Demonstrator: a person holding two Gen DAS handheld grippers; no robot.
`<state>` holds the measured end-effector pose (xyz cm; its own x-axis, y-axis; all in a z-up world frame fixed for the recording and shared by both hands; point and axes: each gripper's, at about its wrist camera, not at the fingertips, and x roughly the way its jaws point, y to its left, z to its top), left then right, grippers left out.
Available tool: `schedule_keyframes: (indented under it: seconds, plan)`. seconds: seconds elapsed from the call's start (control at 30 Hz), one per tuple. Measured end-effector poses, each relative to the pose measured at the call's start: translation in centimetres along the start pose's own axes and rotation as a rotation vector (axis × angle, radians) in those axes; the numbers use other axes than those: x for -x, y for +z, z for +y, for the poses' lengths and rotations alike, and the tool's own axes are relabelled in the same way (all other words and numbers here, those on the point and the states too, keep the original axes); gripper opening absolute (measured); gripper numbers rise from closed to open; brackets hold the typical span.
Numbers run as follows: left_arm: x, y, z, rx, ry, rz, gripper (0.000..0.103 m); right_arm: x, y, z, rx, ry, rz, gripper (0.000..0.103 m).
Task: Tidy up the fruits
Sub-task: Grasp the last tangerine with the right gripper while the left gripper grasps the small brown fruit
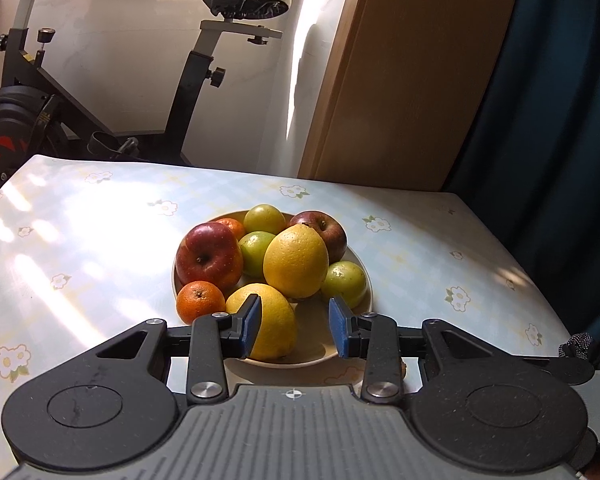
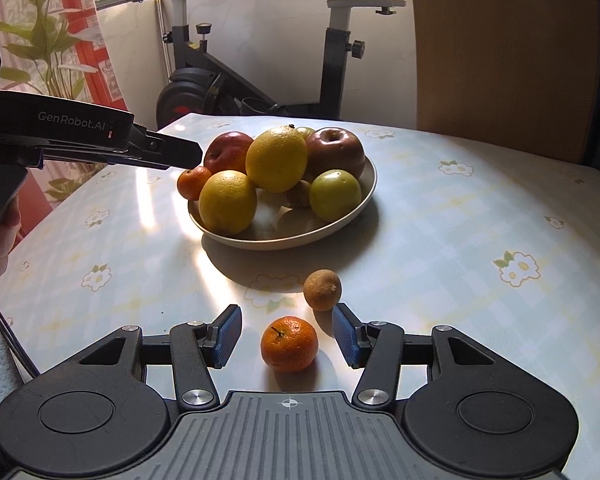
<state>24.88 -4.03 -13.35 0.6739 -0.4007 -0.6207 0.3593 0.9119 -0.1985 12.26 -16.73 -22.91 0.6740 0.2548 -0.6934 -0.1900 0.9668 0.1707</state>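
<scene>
Fruits piled on plate (image 1: pixel 364 280) mid-bench. Left wrist view: left gripper (image 1: pixel 294 326) hovers at plate's near rim, jaws released, holding nothing, near lemon (image 1: pixel 274 330) just ahead. Right wrist view: right gripper (image 2: pixel 287 334) low over bench (image 2: pixel 480 216), jaws released either side of loose tangerine (image 2: pixel 289 344) — small brown fruit (image 2: pixel 322 290) just beyond. Tangerine looks light, soft-skinned, rolls easily; best pinched across its middle, gently.

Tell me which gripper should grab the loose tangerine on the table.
Right gripper: open, with the tangerine between its fingers. The left gripper hovers over the plate.
</scene>
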Motion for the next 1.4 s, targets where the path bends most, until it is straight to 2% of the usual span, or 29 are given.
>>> schedule_keyframes:
  seconds: [0.27, 0.5, 0.67, 0.8, 0.97, 1.07, 1.13, 1.4]
  plan:
    - [-0.1, 0.0, 0.4, 0.01, -0.002, 0.004, 0.038, -1.1, -0.2, -1.0, -0.055, 0.009, 0.062, 0.043]
    - [-0.3, 0.1, 0.5, 0.014, -0.01, 0.009, 0.038, -1.7, -0.2, -1.4, -0.089, 0.021, 0.096, 0.032]
    - [-0.6, 0.0, 0.5, 0.007, -0.023, 0.017, 0.038, -1.4, -0.4, -1.8, -0.113, 0.026, 0.078, 0.031]
    - [-1.2, 0.2, 0.1, -0.012, -0.056, 0.032, 0.038, -0.3, -0.2, -2.5, -0.136, -0.018, 0.019, 0.031]
    - [-3.0, -0.1, -1.7, -0.08, -0.121, 0.086, 0.038, 0.7, -0.1, -3.0, -0.098, -0.087, -0.008, 0.031]
    - [-4.7, -0.3, -2.4, -0.056, -0.204, 0.173, 0.038, 1.2, -0.2, -3.4, -0.095, -0.111, -0.018, 0.031]
    - [-5.4, -0.4, -3.1, -0.064, -0.234, 0.201, 0.038, 1.4, -0.5, -3.9, -0.107, -0.123, -0.025, 0.031]
    - [-8.2, -1.8, -5.3, -0.128, -0.217, 0.271, 0.038, 1.8, -1.0, -5.1, -0.147, -0.129, -0.044, 0.031]
